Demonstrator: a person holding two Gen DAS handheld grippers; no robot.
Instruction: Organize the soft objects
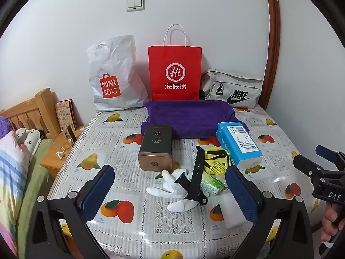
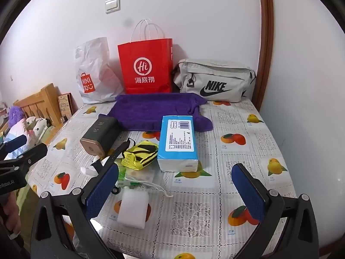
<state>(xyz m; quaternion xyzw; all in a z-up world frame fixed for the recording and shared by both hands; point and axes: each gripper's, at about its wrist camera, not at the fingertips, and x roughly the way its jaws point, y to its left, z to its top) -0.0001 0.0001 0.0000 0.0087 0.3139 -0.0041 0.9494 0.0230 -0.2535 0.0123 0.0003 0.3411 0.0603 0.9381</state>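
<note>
Left wrist: my left claw [image 1: 170, 191] is spread wide and empty over the bench [image 1: 280, 133]; crumpled white gloves [image 1: 176, 185] lie under a black watch strap [image 1: 197, 172], fluffy purple towel [image 1: 189, 116] behind. Right wrist: right claw [image 2: 175, 185] gapes empty; boxy blue tissue pack [image 2: 179, 142], yellow mesh pouch [image 2: 140, 154], white foam block [image 2: 134, 208] near its left finger.

Both grippers [image 1: 170, 191] [image 2: 180, 191] angled downward, jaws wide.

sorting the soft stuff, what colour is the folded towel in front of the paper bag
The folded terry towel is deep purple, plain with no pattern; it shows best in the right wrist view.
</note>
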